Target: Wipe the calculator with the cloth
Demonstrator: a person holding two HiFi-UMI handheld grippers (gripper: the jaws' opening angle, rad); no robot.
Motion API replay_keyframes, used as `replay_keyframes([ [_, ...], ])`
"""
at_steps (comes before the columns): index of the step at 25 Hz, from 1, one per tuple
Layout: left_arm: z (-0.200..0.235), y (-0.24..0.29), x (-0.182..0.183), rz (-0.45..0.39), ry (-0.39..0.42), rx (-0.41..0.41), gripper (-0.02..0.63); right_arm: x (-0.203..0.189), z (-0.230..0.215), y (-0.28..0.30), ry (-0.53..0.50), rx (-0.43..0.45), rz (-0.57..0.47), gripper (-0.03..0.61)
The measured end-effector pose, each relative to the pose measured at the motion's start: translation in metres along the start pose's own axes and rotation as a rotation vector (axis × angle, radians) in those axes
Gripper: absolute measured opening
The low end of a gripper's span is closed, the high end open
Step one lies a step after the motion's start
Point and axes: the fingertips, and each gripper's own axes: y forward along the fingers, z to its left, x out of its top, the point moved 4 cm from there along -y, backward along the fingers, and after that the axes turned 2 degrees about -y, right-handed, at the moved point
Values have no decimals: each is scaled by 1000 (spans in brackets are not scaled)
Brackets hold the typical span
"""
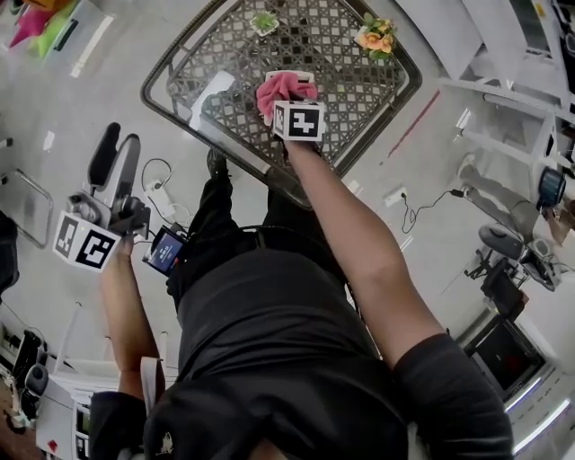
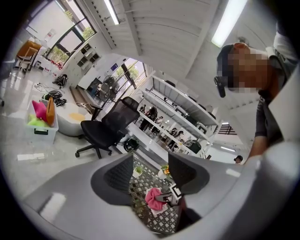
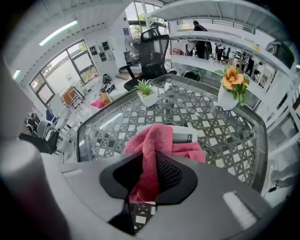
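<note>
A pink cloth (image 1: 286, 89) lies bunched over a white calculator (image 1: 291, 76) on the glass lattice table (image 1: 368, 99). My right gripper (image 1: 289, 106) points steeply down at it, shut on a fold of the cloth. In the right gripper view the cloth (image 3: 150, 150) runs up between the pads (image 3: 169, 174), and the calculator (image 3: 186, 137) shows its dark display beyond the cloth. My left gripper (image 1: 117, 148) hangs off the table at the person's left side, open and empty. Through its jaws (image 2: 151, 174) I see the table and the cloth (image 2: 152, 197) far off.
A small green plant in a white pot (image 1: 264, 22) (image 3: 149, 93) and a pot of orange flowers (image 1: 375, 38) (image 3: 230, 86) stand at the table's far side. A black office chair (image 2: 107, 123) stands beyond the table. Cables (image 1: 158, 190) lie on the floor.
</note>
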Motion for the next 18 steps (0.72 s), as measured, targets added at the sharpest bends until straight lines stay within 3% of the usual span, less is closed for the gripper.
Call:
replay_keyframes([
  [5,7,-1,-1,-5,-2,2,255,2,27,8,-101,57,-5,78],
  [13,3,-3,5,0,-1,5,255,-6,63,-1,-750,25,-13,78],
  [18,-3,6,2,6,0,-4,255,-18,54,-1,-970,13,0,78],
])
